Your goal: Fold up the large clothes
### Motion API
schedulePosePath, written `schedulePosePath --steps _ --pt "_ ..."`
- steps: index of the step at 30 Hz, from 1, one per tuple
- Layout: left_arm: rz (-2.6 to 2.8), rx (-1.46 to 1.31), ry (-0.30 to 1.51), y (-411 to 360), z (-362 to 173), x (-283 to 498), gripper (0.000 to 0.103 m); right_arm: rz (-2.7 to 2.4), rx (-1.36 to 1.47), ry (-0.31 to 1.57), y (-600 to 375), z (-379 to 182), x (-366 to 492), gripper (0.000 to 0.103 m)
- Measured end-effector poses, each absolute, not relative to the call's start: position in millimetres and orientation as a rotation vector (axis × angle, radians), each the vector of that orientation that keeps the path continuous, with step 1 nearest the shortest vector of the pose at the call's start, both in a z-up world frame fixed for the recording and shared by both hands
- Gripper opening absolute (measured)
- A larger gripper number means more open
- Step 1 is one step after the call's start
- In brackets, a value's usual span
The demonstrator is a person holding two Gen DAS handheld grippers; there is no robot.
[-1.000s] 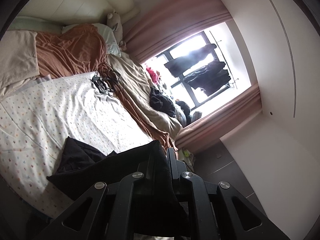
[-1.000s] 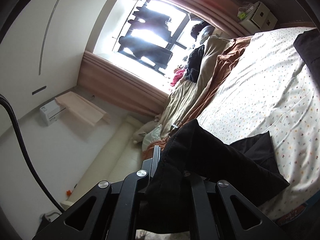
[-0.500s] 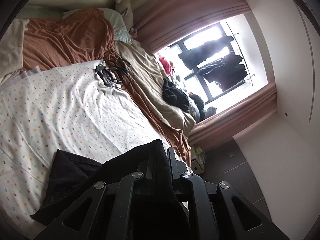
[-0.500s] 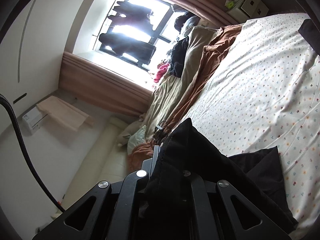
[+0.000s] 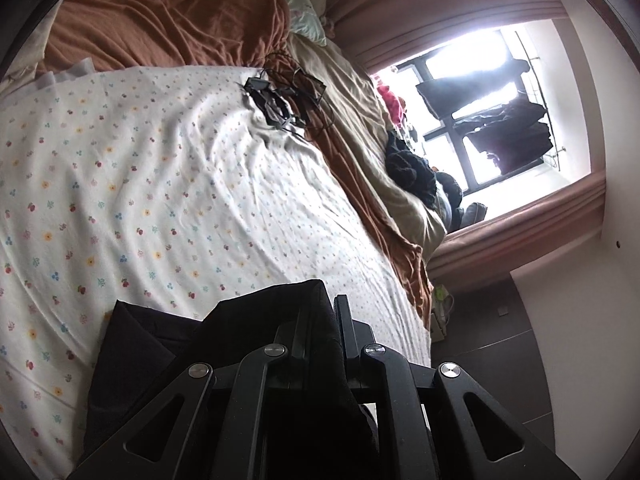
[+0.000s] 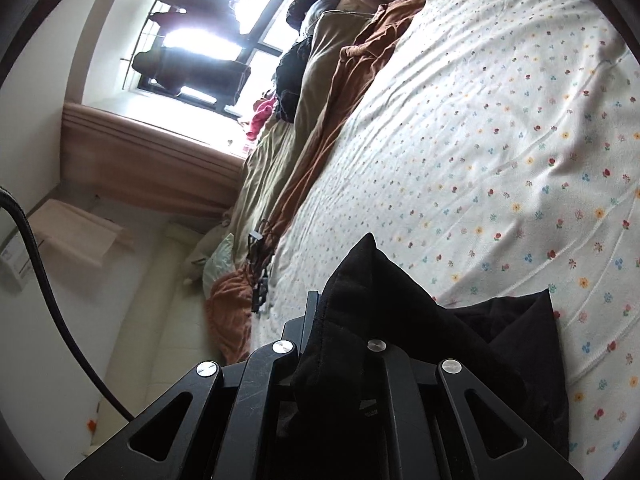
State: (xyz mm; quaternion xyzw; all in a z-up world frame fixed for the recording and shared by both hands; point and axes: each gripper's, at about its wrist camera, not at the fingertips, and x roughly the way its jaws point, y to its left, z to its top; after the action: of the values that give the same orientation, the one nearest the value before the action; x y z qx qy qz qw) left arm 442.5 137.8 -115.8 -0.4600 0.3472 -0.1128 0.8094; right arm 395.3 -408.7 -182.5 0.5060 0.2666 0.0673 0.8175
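**Black garment pinched by both tools above the flowered bed**

The left tool [image 5: 322, 312] has its jaws pressed together on a fold of the black garment [image 5: 168, 344]. From that pinch the cloth runs down and off to the left in the left wrist view, its lower part lying on the flowered bedsheet [image 5: 160, 168] near the bed's near edge. The sheet beyond the garment lies open and lightly wrinkled as far as a tangle of dark cables [image 5: 286, 100] by the rust-brown blanket [image 5: 172, 24]. To the right, a beige duvet [image 5: 360, 120] with dark clothes [image 5: 412, 172] heaped on it runs along the window [image 5: 480, 120] side of the bed.

The right tool [image 6: 336, 300] has another fold of the garment between its jaws; a peak of cloth stands up past the fingertips. These jaws have just been opening a little, with cloth still between them and almost no gap showing. The garment's long side trails right across the sheet to a loose corner. Wide bare sheet lies beyond it.
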Motion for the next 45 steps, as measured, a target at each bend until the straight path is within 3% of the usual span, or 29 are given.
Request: schedulePosePath --steps 2,3,4,5,6,8,10,29,45 --pt "-0.214 -0.984 0.758 137.7 -128.3 448.4 0.010 0.121 1.054 0.584 -407.6 -183.7 398.5 0.031" --pt "-0.191 -0.985 0.775 138.2 -134.9 450.7 0.010 0.111 1.049 0.584 -408.0 -183.8 398.7 0.055" --pt "-0.181 -0.991 0.794 138.2 -140.8 453.4 0.012 0.096 1.043 0.578 -408.7 -183.0 397.7 0.072" --pt "-0.182 -0.996 0.807 137.5 -145.9 455.9 0.018 0.075 1.032 0.569 -409.4 -181.4 395.0 0.075" --pt "-0.181 -0.996 0.818 137.1 -150.0 457.6 0.023 0.064 1.020 0.567 -410.0 -180.5 393.3 0.075" --pt "-0.178 -1.003 0.822 137.8 -153.8 457.1 0.051 0.059 1.026 0.585 -411.4 -182.2 392.9 0.075" --pt "-0.162 -1.010 0.803 141.0 -151.7 452.4 0.065 0.049 1.038 0.600 -412.0 -184.9 391.1 0.075" --pt "-0.160 -0.864 0.853 164.5 -133.4 362.4 0.066 -0.034 0.880 0.706 -400.9 -158.1 295.0 0.075" --pt "-0.119 -0.887 1.002 188.7 -189.4 285.9 0.066 -0.007 0.738 0.814 -337.8 -150.2 249.3 0.075"
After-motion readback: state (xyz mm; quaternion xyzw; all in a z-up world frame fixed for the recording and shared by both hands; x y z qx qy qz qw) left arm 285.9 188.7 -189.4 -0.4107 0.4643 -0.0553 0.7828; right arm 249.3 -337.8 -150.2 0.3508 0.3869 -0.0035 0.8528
